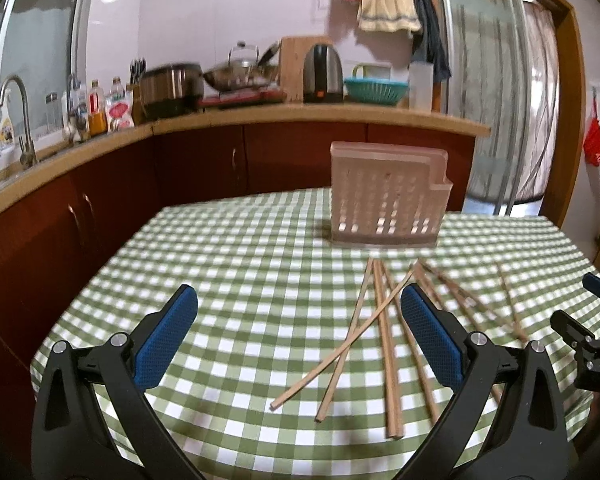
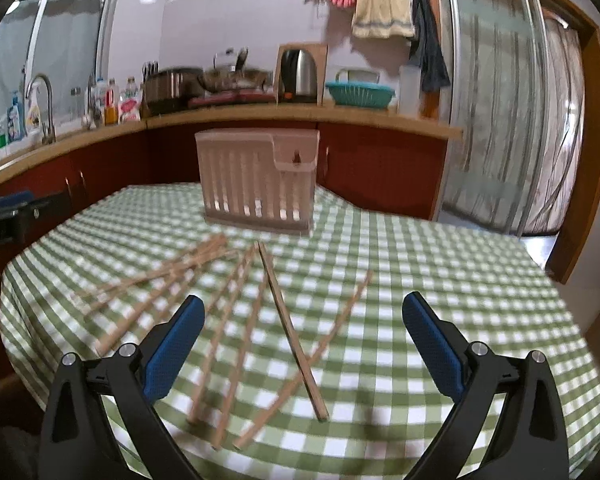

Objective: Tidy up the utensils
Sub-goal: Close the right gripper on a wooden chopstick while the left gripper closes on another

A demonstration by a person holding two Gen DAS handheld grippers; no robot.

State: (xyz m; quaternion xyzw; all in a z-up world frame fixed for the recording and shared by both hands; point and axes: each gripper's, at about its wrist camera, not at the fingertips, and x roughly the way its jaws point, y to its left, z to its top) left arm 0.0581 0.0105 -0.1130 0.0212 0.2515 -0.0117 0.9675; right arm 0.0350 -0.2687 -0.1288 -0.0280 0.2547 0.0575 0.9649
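Observation:
Several wooden chopsticks (image 1: 386, 344) lie loose and crossed on the green checked tablecloth (image 1: 240, 264); they also show in the right wrist view (image 2: 288, 332). A pink slatted utensil holder (image 1: 386, 194) stands upright at the table's far side, also in the right wrist view (image 2: 260, 182). My left gripper (image 1: 298, 344) is open and empty, above the table, with the chopsticks between its fingers and to the right. My right gripper (image 2: 302, 348) is open and empty, above the chopsticks. The right gripper (image 1: 588, 320) shows at the right edge of the left wrist view.
A kitchen counter (image 1: 300, 114) with kettle, pots, bottles and a teal basket runs behind the table. A sink with tap (image 1: 18, 120) is at the left. A glass sliding door (image 1: 500, 80) stands at the right. The table edge (image 2: 580, 320) curves off at the right.

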